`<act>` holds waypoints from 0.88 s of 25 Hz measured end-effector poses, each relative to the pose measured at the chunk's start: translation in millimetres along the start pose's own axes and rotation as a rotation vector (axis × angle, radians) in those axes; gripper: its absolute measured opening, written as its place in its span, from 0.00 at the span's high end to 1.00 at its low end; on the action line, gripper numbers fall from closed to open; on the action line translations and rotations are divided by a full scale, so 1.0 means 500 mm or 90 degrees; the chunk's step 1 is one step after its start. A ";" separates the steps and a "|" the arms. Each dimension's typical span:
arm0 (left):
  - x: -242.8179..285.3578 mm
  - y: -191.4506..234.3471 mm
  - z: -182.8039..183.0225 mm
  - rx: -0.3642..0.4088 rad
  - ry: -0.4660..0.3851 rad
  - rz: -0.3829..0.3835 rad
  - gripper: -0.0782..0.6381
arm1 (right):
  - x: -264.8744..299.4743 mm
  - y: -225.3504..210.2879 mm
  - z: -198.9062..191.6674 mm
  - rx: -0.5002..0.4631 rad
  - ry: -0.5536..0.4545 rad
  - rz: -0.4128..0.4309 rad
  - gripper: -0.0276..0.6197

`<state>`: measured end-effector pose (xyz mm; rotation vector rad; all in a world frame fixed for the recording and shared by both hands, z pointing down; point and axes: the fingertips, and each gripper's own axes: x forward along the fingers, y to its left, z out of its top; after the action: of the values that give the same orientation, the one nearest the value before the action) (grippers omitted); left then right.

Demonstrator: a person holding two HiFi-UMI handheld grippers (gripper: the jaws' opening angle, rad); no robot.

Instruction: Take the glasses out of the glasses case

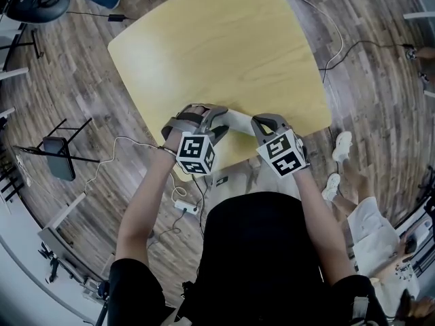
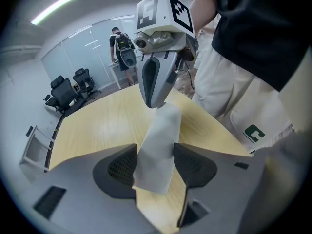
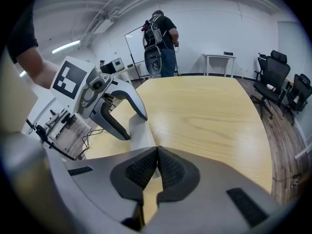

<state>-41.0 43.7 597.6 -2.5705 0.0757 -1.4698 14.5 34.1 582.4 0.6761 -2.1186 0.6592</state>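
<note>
A pale grey glasses case (image 1: 238,119) lies closed along the near edge of the yellow wooden table (image 1: 224,39), stretched between my two grippers. My left gripper (image 1: 216,122) has the case (image 2: 158,150) between its pads, which press on both of its long sides. My right gripper (image 1: 257,124) is at the other end. Its pads (image 3: 157,155) meet tightly on the end of the case (image 3: 139,130). The left gripper view shows the right gripper's fingers (image 2: 155,89) pointing down onto the far end. No glasses are visible.
The tabletop beyond the case is bare wood. A person with a backpack (image 3: 161,33) stands past the far end, with office chairs (image 3: 282,77) to the right. Cables and a black stand (image 1: 58,156) are on the floor to the left, a seated person's shoes (image 1: 342,145) to the right.
</note>
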 end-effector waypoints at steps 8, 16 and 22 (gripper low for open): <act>-0.008 -0.011 -0.006 0.016 -0.004 0.040 0.54 | 0.014 0.021 -0.008 -0.022 0.022 0.007 0.93; -0.018 -0.020 -0.009 0.021 -0.011 0.075 0.55 | 0.015 0.024 -0.005 -0.003 0.025 0.010 0.93; -0.026 -0.019 -0.005 0.036 -0.017 0.112 0.55 | 0.010 0.022 0.004 0.025 0.027 0.011 0.93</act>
<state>-50.5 54.6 589.5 -2.4675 0.2466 -1.3555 3.6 39.2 582.9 0.6608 -2.0793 0.7194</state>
